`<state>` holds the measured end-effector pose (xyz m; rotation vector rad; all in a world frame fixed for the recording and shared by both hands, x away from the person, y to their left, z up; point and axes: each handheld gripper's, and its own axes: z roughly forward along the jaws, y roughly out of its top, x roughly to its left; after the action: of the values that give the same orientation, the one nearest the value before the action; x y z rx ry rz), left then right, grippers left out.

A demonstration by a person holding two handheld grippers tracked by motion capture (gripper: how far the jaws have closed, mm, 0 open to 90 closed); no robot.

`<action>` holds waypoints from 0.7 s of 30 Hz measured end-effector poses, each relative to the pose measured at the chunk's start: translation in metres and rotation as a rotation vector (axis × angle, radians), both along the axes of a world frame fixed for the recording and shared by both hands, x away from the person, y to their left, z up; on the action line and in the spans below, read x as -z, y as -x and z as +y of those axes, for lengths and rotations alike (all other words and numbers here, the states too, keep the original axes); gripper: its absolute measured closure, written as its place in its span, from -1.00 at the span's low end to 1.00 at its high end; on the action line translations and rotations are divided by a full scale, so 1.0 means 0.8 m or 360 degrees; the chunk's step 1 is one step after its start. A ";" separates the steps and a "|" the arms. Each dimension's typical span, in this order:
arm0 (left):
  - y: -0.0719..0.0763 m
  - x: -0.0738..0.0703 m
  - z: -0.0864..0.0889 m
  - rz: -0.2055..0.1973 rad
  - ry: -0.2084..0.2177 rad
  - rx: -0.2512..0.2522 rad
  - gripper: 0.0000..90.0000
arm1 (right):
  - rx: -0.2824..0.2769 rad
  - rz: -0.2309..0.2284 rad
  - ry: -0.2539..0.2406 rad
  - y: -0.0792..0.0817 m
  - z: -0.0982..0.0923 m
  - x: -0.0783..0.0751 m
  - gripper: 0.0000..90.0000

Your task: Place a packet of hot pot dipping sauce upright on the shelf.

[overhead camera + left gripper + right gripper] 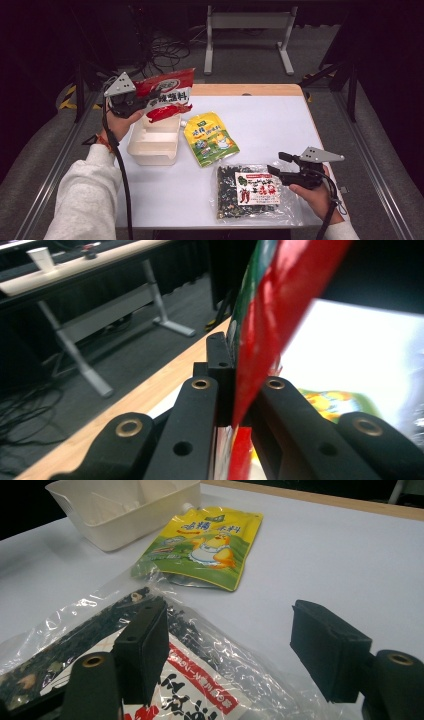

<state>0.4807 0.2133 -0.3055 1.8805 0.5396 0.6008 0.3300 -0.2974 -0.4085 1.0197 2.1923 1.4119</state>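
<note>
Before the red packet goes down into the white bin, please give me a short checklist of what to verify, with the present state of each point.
1. Left hand-held gripper shut on the red packet: ok.
2. Packet lifted free of the table: ok.
3. White bin below the packet, no item seen inside: ok.
4. Yellow pouch lies beside the bin, not over its opening: ok.
5. Right hand-held gripper open over the clear bag, far from the bin: ok.
6. Firmness of the grip on the packet's edge: cannot tell.
</note>
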 end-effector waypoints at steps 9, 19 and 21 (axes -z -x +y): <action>-0.038 0.026 0.018 0.0067 -0.0047 -0.0064 1.00 | 0.0054 0.0042 0.0032 0.008 -0.008 0.010 -0.32; -0.056 0.043 0.021 0.0109 -0.0063 -0.0072 1.00 | 0.0061 0.0094 0.0081 0.015 -0.006 0.022 -0.36; -0.059 0.044 0.021 0.0107 -0.0093 -0.0087 1.00 | 0.0061 0.0101 0.0084 0.016 -0.005 0.022 -0.36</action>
<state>0.5280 0.2302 -0.3411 1.9521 0.6253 0.5964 0.3176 -0.3016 -0.4262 1.0958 2.2301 1.3150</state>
